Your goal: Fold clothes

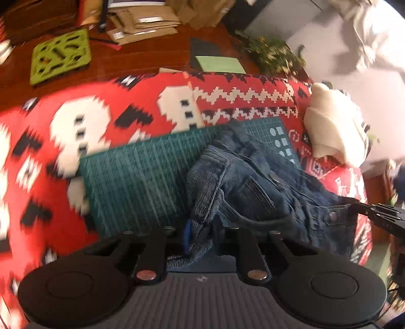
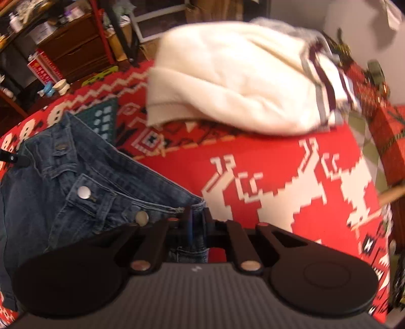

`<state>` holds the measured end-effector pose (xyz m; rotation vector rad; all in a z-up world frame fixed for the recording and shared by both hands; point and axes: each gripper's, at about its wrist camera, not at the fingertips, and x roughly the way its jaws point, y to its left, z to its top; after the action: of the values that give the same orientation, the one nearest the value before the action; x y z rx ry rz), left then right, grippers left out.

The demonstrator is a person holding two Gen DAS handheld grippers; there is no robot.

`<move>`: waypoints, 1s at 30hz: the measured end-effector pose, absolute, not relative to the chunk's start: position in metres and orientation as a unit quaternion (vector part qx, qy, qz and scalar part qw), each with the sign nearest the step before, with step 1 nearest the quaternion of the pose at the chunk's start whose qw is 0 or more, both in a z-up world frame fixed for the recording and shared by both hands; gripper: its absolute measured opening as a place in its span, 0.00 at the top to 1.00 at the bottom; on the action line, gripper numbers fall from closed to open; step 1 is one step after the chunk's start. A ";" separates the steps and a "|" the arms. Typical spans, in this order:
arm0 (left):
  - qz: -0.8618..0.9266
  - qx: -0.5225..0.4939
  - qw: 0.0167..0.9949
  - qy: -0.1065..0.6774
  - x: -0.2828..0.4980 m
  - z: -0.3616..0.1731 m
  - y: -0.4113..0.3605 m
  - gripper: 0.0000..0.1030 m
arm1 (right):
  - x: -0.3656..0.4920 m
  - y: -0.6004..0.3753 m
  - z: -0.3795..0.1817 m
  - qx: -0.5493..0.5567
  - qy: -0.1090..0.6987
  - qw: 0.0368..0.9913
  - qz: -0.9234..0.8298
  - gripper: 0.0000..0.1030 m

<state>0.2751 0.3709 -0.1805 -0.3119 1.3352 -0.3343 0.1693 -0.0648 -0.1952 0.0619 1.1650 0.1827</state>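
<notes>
Dark blue jeans (image 1: 253, 187) lie bunched over a green cutting mat (image 1: 141, 174) on a red patterned blanket (image 1: 101, 101). My left gripper (image 1: 200, 238) is shut on a fold of the jeans' denim at its fingertips. My right gripper (image 2: 196, 222) is shut on the jeans' waistband corner (image 2: 197, 205), near the metal buttons (image 2: 84, 192). The right gripper also shows at the right edge of the left wrist view (image 1: 379, 215), pinching the waistband. The jeans (image 2: 76, 177) fill the left of the right wrist view.
A folded cream sweater (image 2: 233, 78) lies on the blanket beyond the jeans, also in the left wrist view (image 1: 334, 126). A green trivet (image 1: 60, 55), cardboard packets (image 1: 141, 22) and a green notepad (image 1: 220, 63) sit on the wooden table (image 1: 141, 58). Shelves (image 2: 50, 45) stand at the back left.
</notes>
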 end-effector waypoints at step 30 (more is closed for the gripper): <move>0.055 -0.314 0.806 0.499 0.152 -0.148 0.435 0.56 | 0.305 0.062 -0.165 -0.046 0.488 0.850 0.192 0.79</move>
<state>0.1519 0.4354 -0.1477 -0.6715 1.0682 0.1177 0.3047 0.0624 -0.1648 -0.0962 1.0270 0.4054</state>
